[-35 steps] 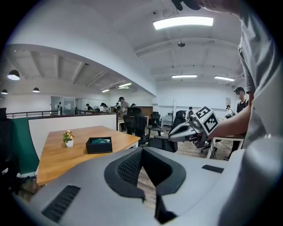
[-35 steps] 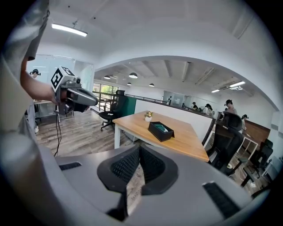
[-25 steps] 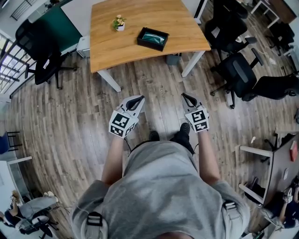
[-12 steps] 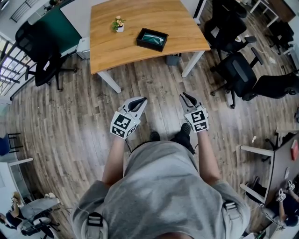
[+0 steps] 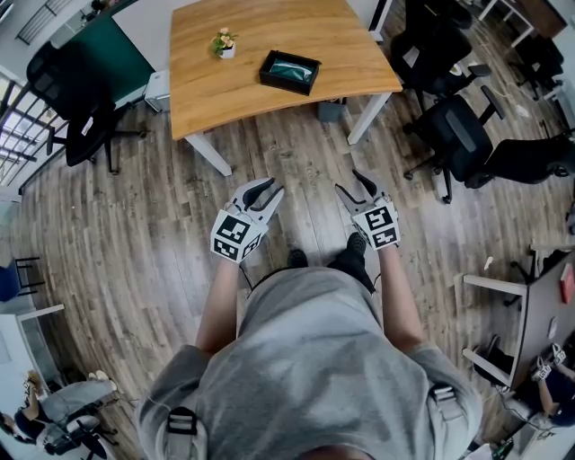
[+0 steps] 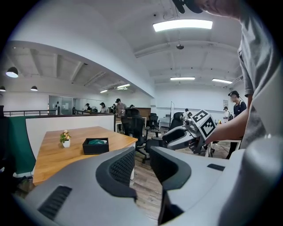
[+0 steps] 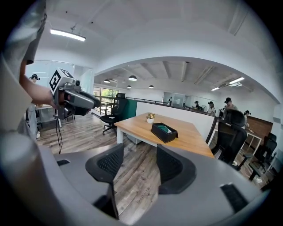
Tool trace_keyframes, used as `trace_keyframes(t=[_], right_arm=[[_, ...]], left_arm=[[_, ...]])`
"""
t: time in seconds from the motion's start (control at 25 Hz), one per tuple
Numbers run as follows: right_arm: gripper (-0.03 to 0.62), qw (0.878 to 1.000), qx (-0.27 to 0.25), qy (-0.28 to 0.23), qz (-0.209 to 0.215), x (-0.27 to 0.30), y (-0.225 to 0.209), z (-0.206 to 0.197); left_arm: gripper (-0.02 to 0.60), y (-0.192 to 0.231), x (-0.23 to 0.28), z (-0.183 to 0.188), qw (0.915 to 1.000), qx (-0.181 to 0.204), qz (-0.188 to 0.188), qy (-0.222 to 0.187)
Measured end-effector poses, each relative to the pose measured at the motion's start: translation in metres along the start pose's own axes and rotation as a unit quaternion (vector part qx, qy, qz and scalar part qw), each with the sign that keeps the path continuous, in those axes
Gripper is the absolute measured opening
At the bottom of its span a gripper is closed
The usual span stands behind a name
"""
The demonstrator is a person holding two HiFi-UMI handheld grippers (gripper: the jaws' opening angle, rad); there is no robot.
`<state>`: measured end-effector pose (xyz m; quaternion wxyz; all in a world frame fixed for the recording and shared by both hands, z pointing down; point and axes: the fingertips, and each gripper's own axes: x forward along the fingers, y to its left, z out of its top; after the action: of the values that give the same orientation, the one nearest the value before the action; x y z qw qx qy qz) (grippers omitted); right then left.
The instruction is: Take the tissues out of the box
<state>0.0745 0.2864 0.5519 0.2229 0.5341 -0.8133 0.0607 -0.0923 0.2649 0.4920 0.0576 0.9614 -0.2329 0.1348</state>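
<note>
1. The box (image 5: 290,72) is seen on the surface (image 5: 260,22), well apart from both tongs. Teal contents, taken to be the tissues (image 5: 293,67), are seen inside it.
2. The left tongs (image 5: 268,187) are released and are being opened, with nothing between the jaws. They are held over the floor (image 5: 296,153), well short of the box.
3. The right tongs (image 5: 350,182) are also released and are being opened, wider than the left. Nothing is gripped, and they too are held well short of the box.
4. The task is judged not yet begun, since the box is untouched and nothing has been drawn from it.
5. The box appears light and is not fixed down. If the tissues were pulled by one pair of tongs alone, the box could be dragged or lifted with them.
6. The tissues lie low between the box walls. With a shallow pinch only a wisp might be caught and torn, or the rim might be struck and the box pushed away.
7. A small pot (image 5: 222,43) stands near the box, to its left. It could be knocked over if the left tongs were swung in wide.
</note>
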Motion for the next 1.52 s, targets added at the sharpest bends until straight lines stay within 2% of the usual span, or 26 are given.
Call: trace_keyframes(t=[0.24, 0.4, 0.88, 1.52], right_arm=[[0.302, 1.0, -0.003, 0.0, -0.001, 0.0, 0.003, -0.004], [0.341, 1.0, -0.01, -0.004, -0.01, -0.001, 0.003, -0.002], [0.354, 1.0, -0.011, -0.003, -0.026, -0.005, 0.001, -0.008], [0.344, 1.0, -0.009, -0.015, 0.022, 0.058, -0.027, 0.014]], left_arm=[[0.197, 0.005, -0.005, 0.004, 0.9997, 0.013, 0.019, -0.007], [0.213, 0.011, -0.011, 0.009, 0.9994, 0.018, 0.028, -0.013], [0.236, 0.008, -0.013, 0.004, 0.9995, 0.021, 0.022, -0.007], [0.241, 0.057, 0.009, 0.009, 0.9981, 0.005, 0.06, 0.008]])
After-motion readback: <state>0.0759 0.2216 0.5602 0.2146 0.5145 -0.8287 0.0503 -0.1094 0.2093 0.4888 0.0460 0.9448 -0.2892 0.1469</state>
